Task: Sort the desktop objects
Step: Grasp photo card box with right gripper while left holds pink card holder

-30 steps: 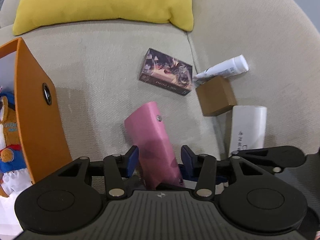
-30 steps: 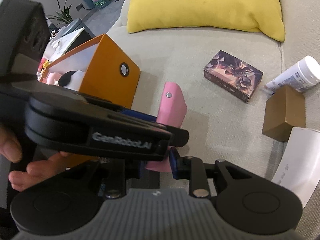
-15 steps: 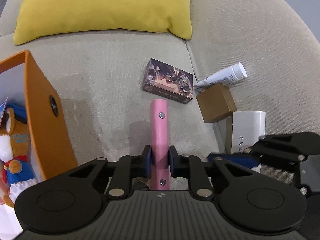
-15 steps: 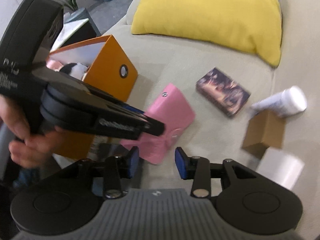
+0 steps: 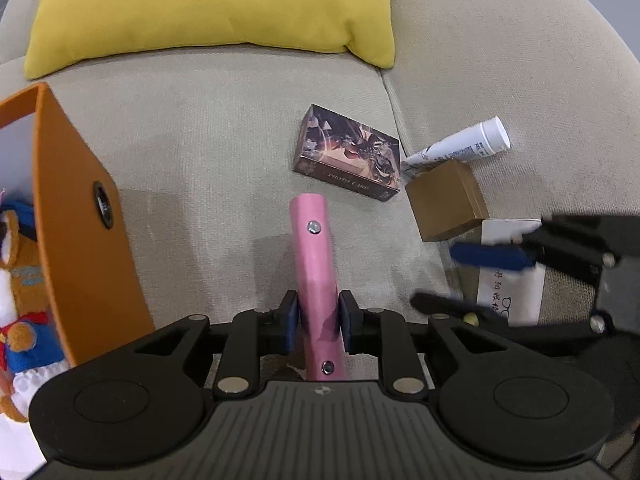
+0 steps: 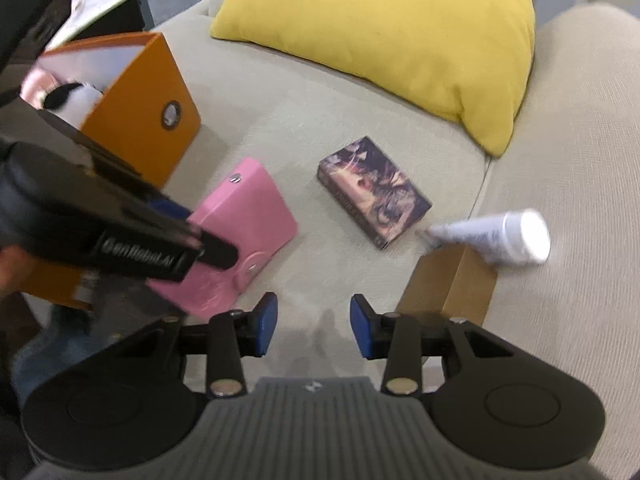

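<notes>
My left gripper (image 5: pixel 318 320) is shut on a pink case (image 5: pixel 316 276) and holds it edge-on above the sofa seat; the case also shows in the right wrist view (image 6: pixel 244 236). My right gripper (image 6: pixel 313 326) is open and empty, right of the case, and shows in the left wrist view (image 5: pixel 472 280). An orange bin (image 5: pixel 76 220) with plush toys stands at the left. A dark card box (image 5: pixel 348 152), a brown box (image 5: pixel 448 200), a white tube (image 5: pixel 460 146) and a white box (image 5: pixel 512 280) lie on the seat at the right.
A yellow cushion (image 5: pixel 208 12) leans on the sofa back (image 5: pixel 500 40). The beige seat (image 5: pixel 200 140) stretches between the bin and the boxes. A plush bear (image 5: pixel 20 300) sits inside the bin. A hand holds the left gripper in the right wrist view (image 6: pixel 10 268).
My left gripper closed on the pink case and turned it edge-on. My right gripper let go of it, opened and drew away to the right.
</notes>
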`<state>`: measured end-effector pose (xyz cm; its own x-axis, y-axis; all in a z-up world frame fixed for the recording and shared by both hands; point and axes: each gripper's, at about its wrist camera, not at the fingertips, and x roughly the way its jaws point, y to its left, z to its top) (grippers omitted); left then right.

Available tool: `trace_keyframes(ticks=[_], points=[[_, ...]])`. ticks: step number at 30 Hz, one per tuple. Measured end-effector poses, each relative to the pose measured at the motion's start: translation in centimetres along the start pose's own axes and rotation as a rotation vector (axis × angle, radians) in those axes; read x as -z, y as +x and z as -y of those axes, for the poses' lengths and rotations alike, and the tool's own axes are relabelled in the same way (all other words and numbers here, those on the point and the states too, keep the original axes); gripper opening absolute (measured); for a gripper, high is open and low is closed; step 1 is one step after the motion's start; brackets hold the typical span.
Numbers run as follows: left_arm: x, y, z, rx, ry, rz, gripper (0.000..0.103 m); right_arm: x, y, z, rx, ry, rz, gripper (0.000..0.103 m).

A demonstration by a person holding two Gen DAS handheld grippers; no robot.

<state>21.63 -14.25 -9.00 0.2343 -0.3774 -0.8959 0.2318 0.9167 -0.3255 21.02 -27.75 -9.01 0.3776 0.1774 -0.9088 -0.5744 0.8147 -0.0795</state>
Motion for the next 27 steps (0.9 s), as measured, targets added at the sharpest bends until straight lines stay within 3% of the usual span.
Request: trace_keyframes(ticks=[3, 6, 15, 21, 27], points=[[-0.1, -0.5, 0.0, 0.007, 0.007, 0.024, 0.020, -0.8, 0.9, 0.1, 0.044, -0.061, 0.001, 0.043], [-0.6, -1.5, 0.1, -0.033, 0.039, 0.071, 0.020, -2.0, 2.0, 0.9, 0.050, -0.084, -0.003, 0.043], [-3.2, -1.8, -0.9, -0.092, 0.001, 0.129, 0.020, -5.6, 6.2, 0.6, 0.102, -0.252, -0.004, 0.052], [-4.1, -2.2, -1.3, -0.083, 0.000, 0.156, 0.020, -5.7, 8.4, 0.0, 0.166, -0.365, -0.008, 0.058], [-4.4, -2.5, -1.4, -0.051, -0.010, 0.170, 0.020, -5.8, 8.8, 0.8, 0.152, -0.352, 0.011, 0.061]])
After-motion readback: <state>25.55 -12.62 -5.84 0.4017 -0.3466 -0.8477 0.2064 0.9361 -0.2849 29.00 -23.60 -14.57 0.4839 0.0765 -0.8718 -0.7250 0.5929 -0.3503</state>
